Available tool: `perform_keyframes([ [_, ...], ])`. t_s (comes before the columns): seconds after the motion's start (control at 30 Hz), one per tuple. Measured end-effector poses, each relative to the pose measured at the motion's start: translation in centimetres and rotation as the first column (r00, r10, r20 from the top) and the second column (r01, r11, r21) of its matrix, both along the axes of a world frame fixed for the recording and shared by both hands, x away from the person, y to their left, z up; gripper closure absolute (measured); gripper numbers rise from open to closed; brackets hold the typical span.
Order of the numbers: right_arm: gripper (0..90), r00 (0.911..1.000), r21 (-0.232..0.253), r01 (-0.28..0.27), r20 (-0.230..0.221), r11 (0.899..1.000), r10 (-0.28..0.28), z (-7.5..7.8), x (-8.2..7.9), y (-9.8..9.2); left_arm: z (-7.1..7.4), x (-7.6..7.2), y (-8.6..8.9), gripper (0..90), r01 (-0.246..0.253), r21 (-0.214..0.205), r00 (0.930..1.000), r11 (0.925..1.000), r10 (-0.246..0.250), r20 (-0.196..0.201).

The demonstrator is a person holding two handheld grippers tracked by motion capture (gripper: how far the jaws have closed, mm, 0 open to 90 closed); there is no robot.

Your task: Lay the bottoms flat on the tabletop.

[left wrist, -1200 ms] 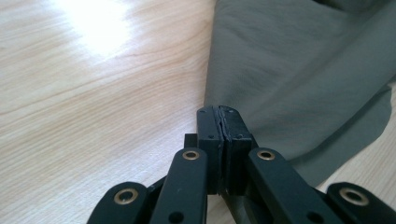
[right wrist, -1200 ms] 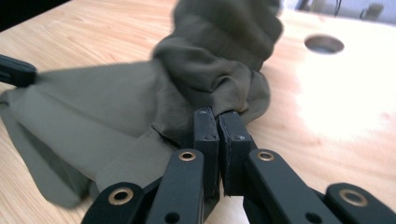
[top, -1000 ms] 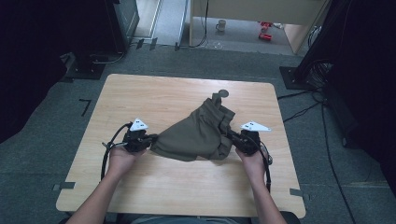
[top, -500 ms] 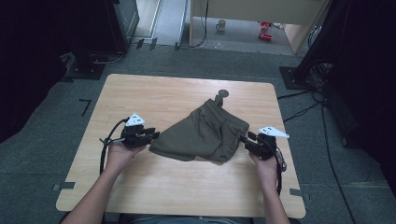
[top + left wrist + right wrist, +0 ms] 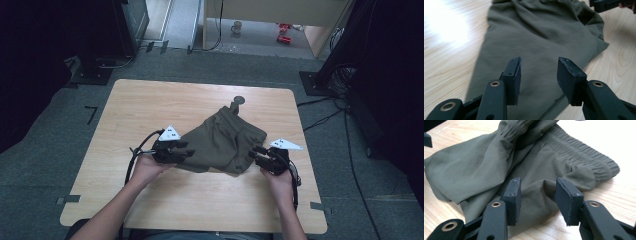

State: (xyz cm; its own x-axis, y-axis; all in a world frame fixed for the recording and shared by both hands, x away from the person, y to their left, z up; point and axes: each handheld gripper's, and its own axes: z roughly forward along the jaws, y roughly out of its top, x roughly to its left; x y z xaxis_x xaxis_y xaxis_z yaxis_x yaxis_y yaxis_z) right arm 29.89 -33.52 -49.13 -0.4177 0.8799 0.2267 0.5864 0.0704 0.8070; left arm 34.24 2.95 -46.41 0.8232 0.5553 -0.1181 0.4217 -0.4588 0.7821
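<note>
Two pairs of black jaws stand parted, neither clamping anything. Between the left gripper (image 5: 539, 76) jaws lies the flat near edge of an olive-green garment (image 5: 544, 37). The right gripper (image 5: 537, 198) jaws frame its crumpled hem, with the gathered waistband (image 5: 584, 152) beyond. Seen from above, the garment (image 5: 222, 142) lies rumpled mid-table (image 5: 150, 105) between both grippers, left (image 5: 181, 152) and right (image 5: 259, 155).

Left gripper (image 5: 184, 152): was closed on the left edge of the shorts (image 5: 222, 142); its fingers (image 5: 514, 75) now stand apart, with the cloth lying flat between them.
Right gripper (image 5: 257, 155): swung out to the right half a second ago; now back in at the right hem, fingers (image 5: 567, 197) apart.
Shorts: stretched wide between the grippers before, now slack on the table (image 5: 150, 107).
</note>
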Motion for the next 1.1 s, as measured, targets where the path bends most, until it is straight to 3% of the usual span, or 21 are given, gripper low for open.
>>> perform_keyframes([
  [0.27,53.8,0.9994,-0.020,-0.032,-0.008,0.999,0.032,-0.1,-0.4,1.0,-0.6,-0.6,-2.2,51.2,0.057,-0.026,0.9980,0.9980,-0.058,-0.027],
  [0.43,52.0,0.9981,-0.032,-0.059,-0.019,0.998,0.058,-0.3,-0.4,1.7,-1.3,-0.9,-3.5,49.3,0.095,0.009,0.9950,0.9954,-0.095,-0.032],
  [0.57,50.8,0.9974,-0.032,-0.067,-0.030,0.997,0.066,-0.5,-0.4,2.1,-1.8,-0.9,-4.0,47.6,0.111,0.010,0.9929,0.9938,-0.110,-0.046],
  [0.7,48.9,0.9965,-0.040,-0.080,-0.025,0.996,0.079,-0.6,-0.4,2.5,-3.0,-0.7,-4.8,45.2,0.121,0.090,0.9925,0.9886,-0.122,0.001],
  [0.77,48.3,0.9963,-0.046,-0.084,-0.023,0.995,0.083,-0.5,-0.5,2.7,-3.5,-0.4,-4.9,45.4,0.119,0.102,0.9927,0.9876,-0.121,0.008],
  [0.97,49.2,0.9964,-0.054,-0.078,0.028,0.995,0.080,0.4,-0.9,2.8,-3.9,0.1,-4.6,60.5,0.116,0.092,0.9932,0.9890,-0.117,0.001],
  [1.1,49.3,0.9953,-0.040,-0.093,0.023,0.995,0.094,0.5,-1.0,3.1,-4.0,0.2,-4.6,75.5,0.126,0.077,0.9919,0.9890,-0.125,-0.021],
])
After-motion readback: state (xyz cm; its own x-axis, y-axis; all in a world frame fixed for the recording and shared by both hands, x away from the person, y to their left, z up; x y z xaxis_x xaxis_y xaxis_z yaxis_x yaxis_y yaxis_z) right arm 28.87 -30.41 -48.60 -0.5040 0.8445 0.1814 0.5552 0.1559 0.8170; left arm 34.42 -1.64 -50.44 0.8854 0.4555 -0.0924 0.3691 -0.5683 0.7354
